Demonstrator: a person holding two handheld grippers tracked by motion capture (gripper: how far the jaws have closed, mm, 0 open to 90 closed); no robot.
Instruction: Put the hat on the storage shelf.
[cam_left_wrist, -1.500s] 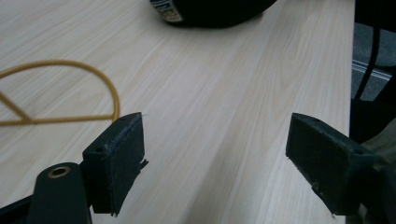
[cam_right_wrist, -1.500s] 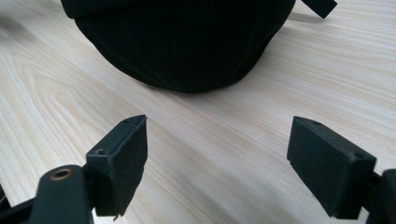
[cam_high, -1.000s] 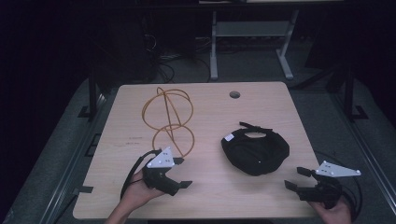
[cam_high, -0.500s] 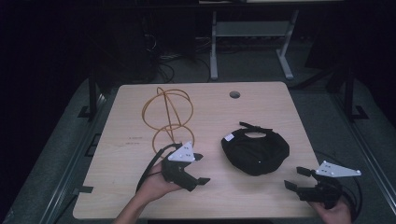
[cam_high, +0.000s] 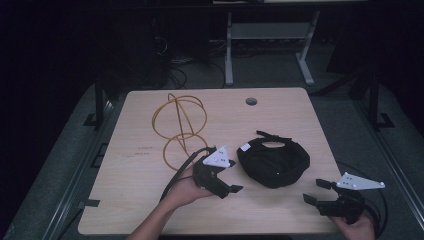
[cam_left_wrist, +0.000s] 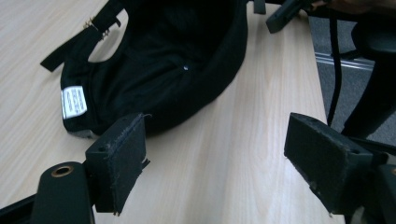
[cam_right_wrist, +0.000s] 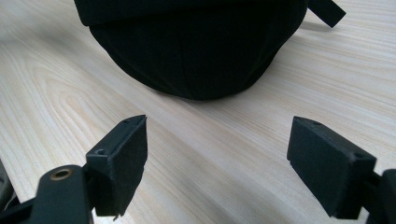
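Black fabric cap (cam_high: 274, 162), soft and dome-shaped, is lying upside down on the pale wood-grain table (cam_high: 300, 120) between two hand-held grippers, its white label (cam_left_wrist: 74, 101) and strap (cam_left_wrist: 70, 46) showing. Left gripper (cam_high: 227, 180) is hovering just beside it, felt-padded jaws spread apart and empty; right gripper (cam_high: 315, 192) is sitting near the table's front corner, jaws likewise wide. Beyond, a thin orange cable (cam_high: 181, 125) is lying in loose loops.

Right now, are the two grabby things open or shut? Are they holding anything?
Left gripper: open, holding nothing, jaws close to the black cap.
Right gripper: open, holding nothing.
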